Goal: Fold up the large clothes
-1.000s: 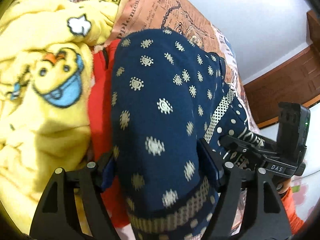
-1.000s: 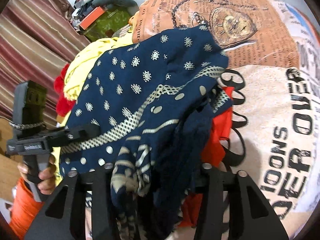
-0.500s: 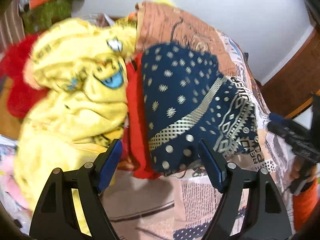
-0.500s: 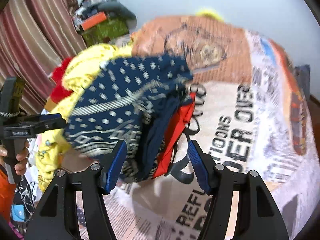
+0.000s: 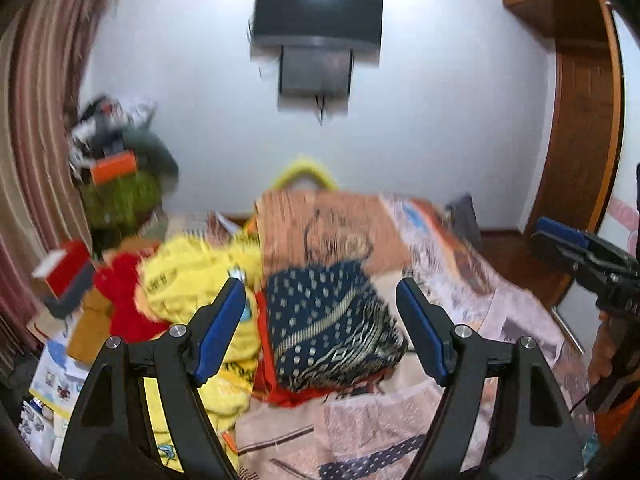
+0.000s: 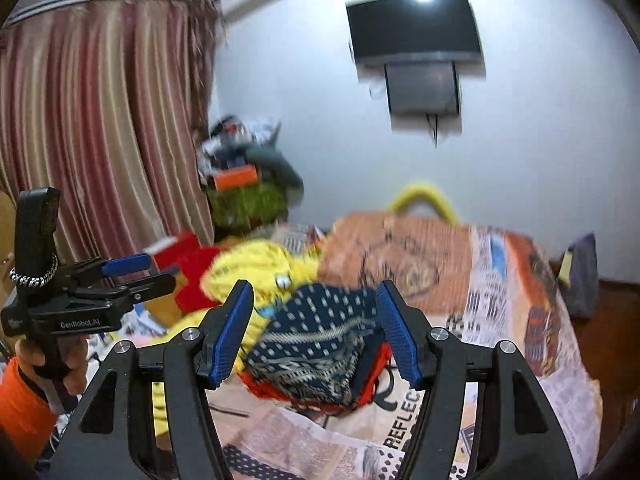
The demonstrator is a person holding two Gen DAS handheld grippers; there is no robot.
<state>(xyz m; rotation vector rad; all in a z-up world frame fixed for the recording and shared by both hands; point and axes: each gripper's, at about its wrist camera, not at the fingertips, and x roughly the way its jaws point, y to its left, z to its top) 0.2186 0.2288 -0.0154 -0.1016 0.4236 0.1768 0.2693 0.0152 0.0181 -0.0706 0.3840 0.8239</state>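
Note:
A folded navy garment with cream dots and patterned borders lies on the bed on top of a red-orange cloth. It also shows in the right wrist view. My left gripper is open and empty, held back and above the garment. My right gripper is open and empty, also apart from the garment. Each gripper shows in the other's view: the right one at the far right, the left one at the far left.
A yellow blanket pile and a red cloth lie left of the garment. The bed has a newspaper-print cover. A wall TV, striped curtains, a cluttered corner and a wooden door frame surround it.
Both grippers have let go of the navy garment and pulled back and up from it. The garment now rests on the pile on the bed.

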